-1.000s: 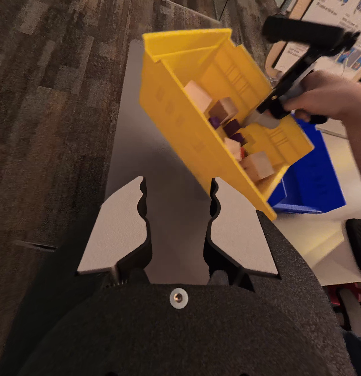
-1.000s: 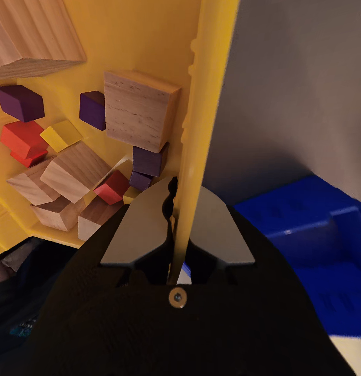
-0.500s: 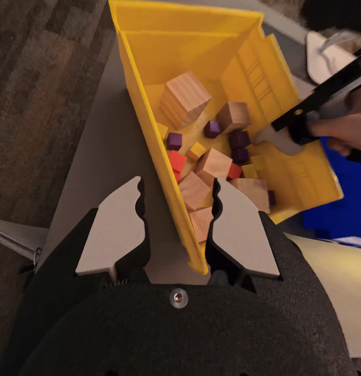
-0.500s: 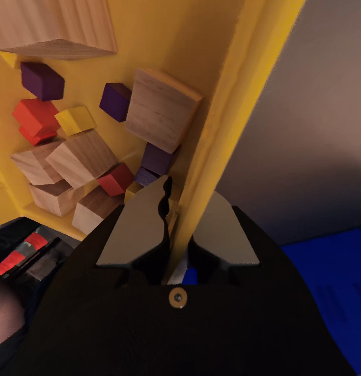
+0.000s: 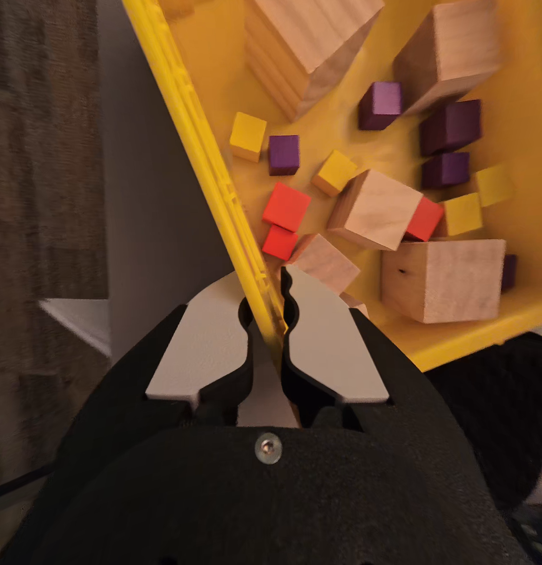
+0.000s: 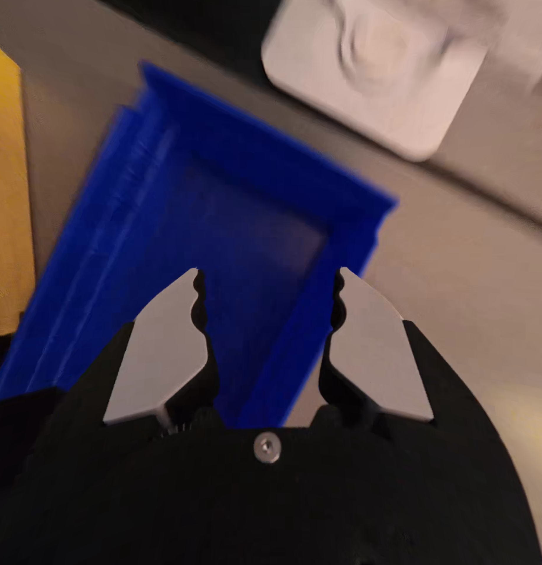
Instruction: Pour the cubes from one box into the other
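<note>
In the left wrist view my left gripper (image 5: 268, 301) is shut on the left side wall of the yellow box (image 5: 202, 146). The box holds several cubes: plain wooden ones (image 5: 373, 211), red (image 5: 286, 206), purple (image 5: 283, 154) and small yellow (image 5: 247, 136). In the right wrist view my right gripper (image 6: 268, 273) is open and empty, above the near right part of the empty blue box (image 6: 202, 195), which rests on the table. A strip of the yellow box (image 6: 5, 183) shows at that view's left edge.
The grey table (image 6: 447, 250) carries the blue box. A pale flat object (image 6: 370, 76) lies beyond it at the upper right, blurred. In the left wrist view the table's left edge (image 5: 107, 183) borders dark carpet (image 5: 43, 183).
My left gripper has closed on the yellow box's left wall. My right gripper has let go of the box's right wall, opened, and moved over the blue box.
</note>
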